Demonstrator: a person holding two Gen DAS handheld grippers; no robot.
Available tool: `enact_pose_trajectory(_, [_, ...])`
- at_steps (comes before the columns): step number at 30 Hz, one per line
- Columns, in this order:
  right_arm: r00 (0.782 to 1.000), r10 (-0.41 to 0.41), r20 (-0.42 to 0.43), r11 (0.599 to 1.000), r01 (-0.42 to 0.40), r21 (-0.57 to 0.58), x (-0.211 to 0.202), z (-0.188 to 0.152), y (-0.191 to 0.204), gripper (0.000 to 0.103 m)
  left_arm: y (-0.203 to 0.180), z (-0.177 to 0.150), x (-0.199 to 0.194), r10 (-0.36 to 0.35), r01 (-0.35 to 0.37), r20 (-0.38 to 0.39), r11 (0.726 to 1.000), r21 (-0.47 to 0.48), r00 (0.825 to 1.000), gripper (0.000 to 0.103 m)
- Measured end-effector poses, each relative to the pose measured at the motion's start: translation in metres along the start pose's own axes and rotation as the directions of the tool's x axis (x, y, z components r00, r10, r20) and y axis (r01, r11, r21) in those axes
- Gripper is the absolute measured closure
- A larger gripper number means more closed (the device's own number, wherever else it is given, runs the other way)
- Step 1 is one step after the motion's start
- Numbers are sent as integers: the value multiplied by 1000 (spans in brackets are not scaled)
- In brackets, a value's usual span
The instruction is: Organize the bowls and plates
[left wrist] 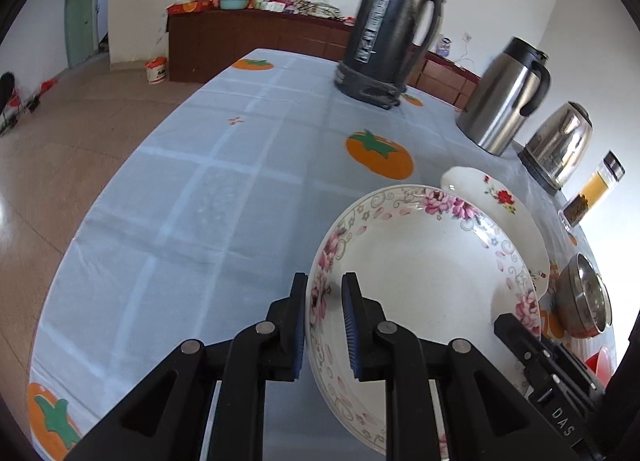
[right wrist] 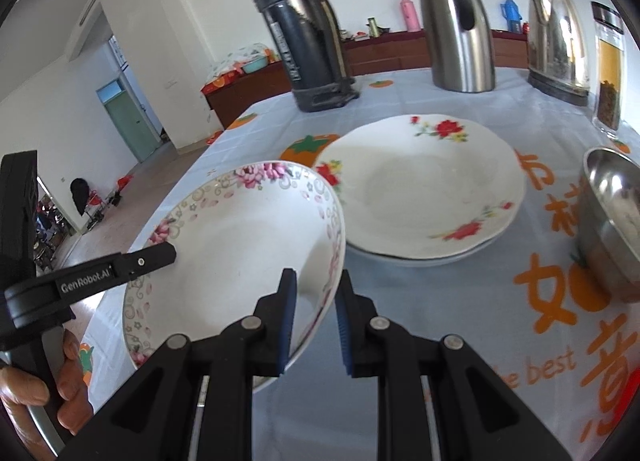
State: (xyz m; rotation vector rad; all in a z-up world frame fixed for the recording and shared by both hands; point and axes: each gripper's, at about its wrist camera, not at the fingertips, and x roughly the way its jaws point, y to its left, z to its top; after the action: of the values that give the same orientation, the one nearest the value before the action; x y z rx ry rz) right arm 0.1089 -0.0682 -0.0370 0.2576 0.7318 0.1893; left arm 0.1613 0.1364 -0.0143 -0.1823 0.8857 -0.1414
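Two hand-held grippers grip one pink-flowered bowl [right wrist: 240, 261], raised and tilted over the worktop [left wrist: 180, 201]. The left hand-held gripper [left wrist: 324, 321] pinches its left rim, the right hand-held gripper [right wrist: 316, 321] its right rim. Just beyond lie two stacked red-flowered plates [right wrist: 424, 185]; one steel bowl [right wrist: 612, 221] sits to their right. Behind stand two flasks, one kettle [right wrist: 558, 41] and one jar [right wrist: 610, 65].

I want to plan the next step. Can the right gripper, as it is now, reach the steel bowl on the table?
Probably not yet. The right gripper is shut on the pink-flowered plate, which the left gripper also grips. The steel bowl sits unobstructed to its right, but the plate must be released first.
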Motion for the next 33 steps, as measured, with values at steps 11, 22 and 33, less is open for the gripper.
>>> enact_pose_trajectory(11, [998,-45,41,997,43,58,-14,15,-38,83,-49,5,14,-1,-2,47,998,59,999,84])
enact_pose_trajectory(22, [997,-54,60,992,47,115,-19,22,-59,83,-71,13,19,-4,-1,62,997,82,998,84])
enact_pose_trajectory(33, [994,-57,88,989,45,137,-26,25,-66,83,-95,24,6,5,-21,124,992,121,992,84])
